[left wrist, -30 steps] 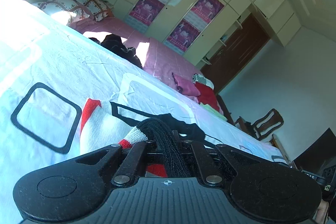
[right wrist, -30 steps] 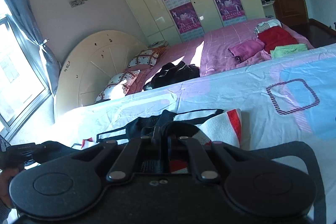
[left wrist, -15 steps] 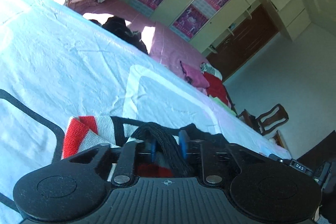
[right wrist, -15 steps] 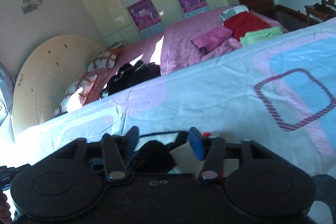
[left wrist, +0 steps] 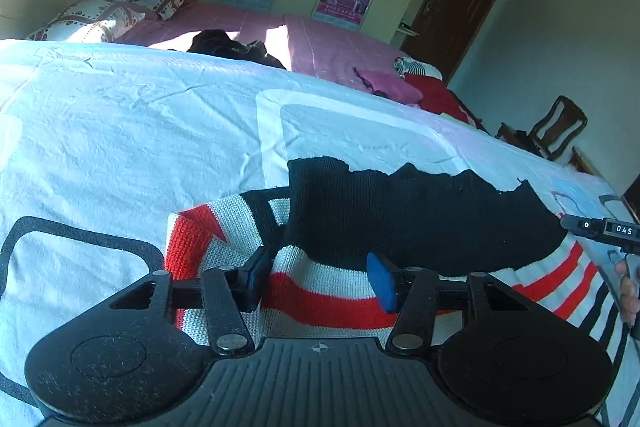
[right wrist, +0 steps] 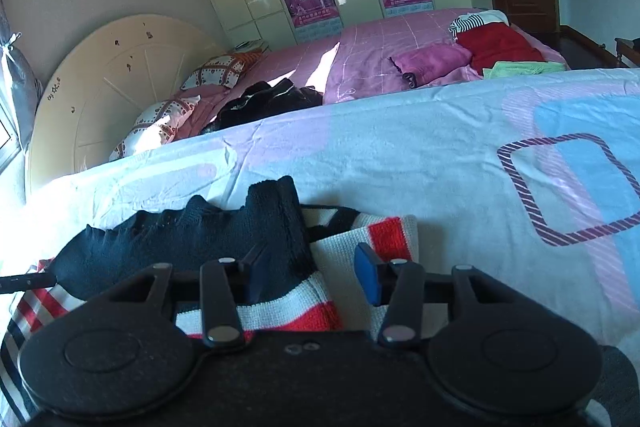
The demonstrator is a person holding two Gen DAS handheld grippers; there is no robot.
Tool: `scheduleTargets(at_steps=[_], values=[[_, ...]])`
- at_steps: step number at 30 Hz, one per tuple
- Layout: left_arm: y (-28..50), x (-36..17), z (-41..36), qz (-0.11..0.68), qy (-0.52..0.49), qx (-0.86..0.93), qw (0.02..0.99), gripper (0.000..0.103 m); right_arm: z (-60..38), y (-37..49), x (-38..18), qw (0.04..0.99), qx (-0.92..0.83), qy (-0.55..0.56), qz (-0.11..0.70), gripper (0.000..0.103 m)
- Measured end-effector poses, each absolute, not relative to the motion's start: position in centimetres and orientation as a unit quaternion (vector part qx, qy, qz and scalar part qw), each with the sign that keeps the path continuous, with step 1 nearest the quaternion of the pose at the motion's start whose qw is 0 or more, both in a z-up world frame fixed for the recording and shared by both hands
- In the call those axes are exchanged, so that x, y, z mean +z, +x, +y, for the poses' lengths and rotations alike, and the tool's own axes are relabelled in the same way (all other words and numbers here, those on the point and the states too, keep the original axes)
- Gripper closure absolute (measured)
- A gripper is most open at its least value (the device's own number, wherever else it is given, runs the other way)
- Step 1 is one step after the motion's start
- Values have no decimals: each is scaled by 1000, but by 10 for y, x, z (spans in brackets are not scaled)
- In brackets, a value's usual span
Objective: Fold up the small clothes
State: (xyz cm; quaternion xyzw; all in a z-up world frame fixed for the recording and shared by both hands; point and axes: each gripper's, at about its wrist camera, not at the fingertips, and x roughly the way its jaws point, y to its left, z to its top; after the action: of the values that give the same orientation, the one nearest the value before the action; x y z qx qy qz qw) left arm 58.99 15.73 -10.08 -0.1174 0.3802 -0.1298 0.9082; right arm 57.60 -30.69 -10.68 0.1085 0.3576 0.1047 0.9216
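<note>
Knitted striped sweater point(left wrist: 320, 291) lay folded at lower centre; left gripper point(left wrist: 320, 277) and right gripper point(right wrist: 314, 275) stood half-open, holding nothing; right jaws had just narrowed. Further folds likely remained.

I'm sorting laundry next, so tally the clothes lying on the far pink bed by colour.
Black: 1, the black heap
Magenta: 1, the magenta piece
Red: 1, the red piece
Light green: 1, the light green piece
Striped black-and-white: 1, the striped piece
Total: 5
</note>
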Motion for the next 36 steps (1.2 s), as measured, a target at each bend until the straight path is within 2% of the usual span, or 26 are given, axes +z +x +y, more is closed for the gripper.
scheduleTargets(at_steps=[1,2,3,4,6,12,14,15,19,25,28,30,31,32,36], values=[[589,-101,158,381,-115,-124,909,70,-305,580,-108,921,102,102,363,61],[589,-101,159,381,-111,-118,910,80,-303,584,-110,919,98,89,372,68],[589,-101,162,378,-120,-122,910,92,-298,587,-112,916,103,75,381,86],[587,-100,165,374,-128,-125,910,97,-295,587,-110,918,104,62,379,91],[580,-99,168,360,-125,-121,916,97,-292,582,-103,922,102,55,371,99],[565,-109,178,355,-124,-105,920,97,-291,574,-111,924,62,15,378,99],[566,-103,177,360,-123,-101,919,97,-292,573,-105,924,54,29,378,97],[562,-97,177,355,-116,-87,924,97,-291,569,-99,927,48,29,370,91],[527,-60,170,298,-92,-60,948,97,-277,531,-72,933,103,38,343,86],[525,-63,62,312,-59,-166,934,97,-184,511,-92,914,192,-18,357,85],[534,-83,32,337,-48,-165,926,97,-162,513,-102,911,199,-48,357,80],[534,-98,33,347,-21,-143,927,98,-169,518,-109,912,176,-69,365,84],[531,-100,49,339,-36,-139,930,99,-178,520,-110,915,158,-77,364,99],[528,-102,68,337,-49,-120,932,100,-196,522,-109,919,131,-74,364,103],[518,-106,135,347,-110,-93,927,100,-271,524,-110,921,82,-20,381,103]])
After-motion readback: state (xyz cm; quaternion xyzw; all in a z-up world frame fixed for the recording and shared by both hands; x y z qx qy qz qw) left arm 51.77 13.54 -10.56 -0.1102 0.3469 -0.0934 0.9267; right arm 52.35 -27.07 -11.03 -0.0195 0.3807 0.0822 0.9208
